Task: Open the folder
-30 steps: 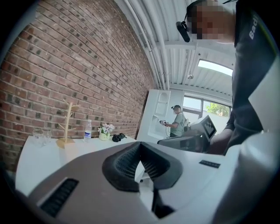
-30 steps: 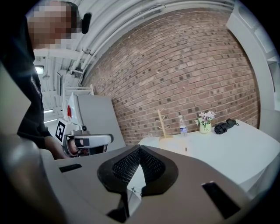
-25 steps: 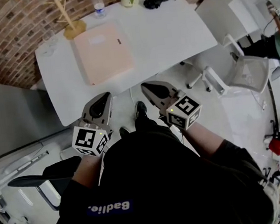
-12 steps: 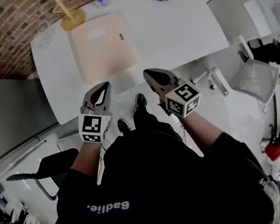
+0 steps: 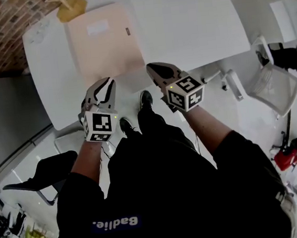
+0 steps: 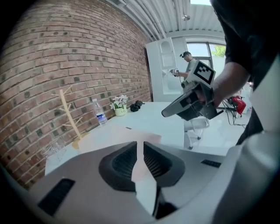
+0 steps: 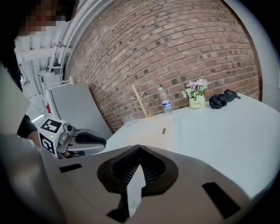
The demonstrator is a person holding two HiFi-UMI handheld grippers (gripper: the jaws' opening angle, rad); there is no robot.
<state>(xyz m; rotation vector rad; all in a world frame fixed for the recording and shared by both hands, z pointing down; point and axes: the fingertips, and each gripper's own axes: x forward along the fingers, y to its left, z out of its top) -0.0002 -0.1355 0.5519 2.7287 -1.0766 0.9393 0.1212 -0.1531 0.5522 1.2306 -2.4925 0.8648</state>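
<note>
On the table (image 5: 191,27) just ahead, the pink folder (image 5: 103,41) lies flat, long axis running away — left tongs (image 5: 104,86) nearer its near edge, opening, empty; right tongs (image 5: 152,68) pressed together, empty.

Folder (image 5: 103,44): pale pink, matt, smooth cover; card or plastic, cannot tell. White paper-like label (image 5: 97,27) on it.
Table (image 5: 191,21) under the folder: white, smooth, slight sheen.
Behind the folder: stand (image 6: 69,114) of bare light wood; bottle (image 7: 166,105) of clear plastic; wall (image 6: 65,57) of rough red brick, matt.
Further along from the folder: black bundle (image 7: 224,99), cloth-like.
Right tongs (image 7: 139,146): matt grey plastic shell, black ribbed pads (image 7: 124,168).
</note>
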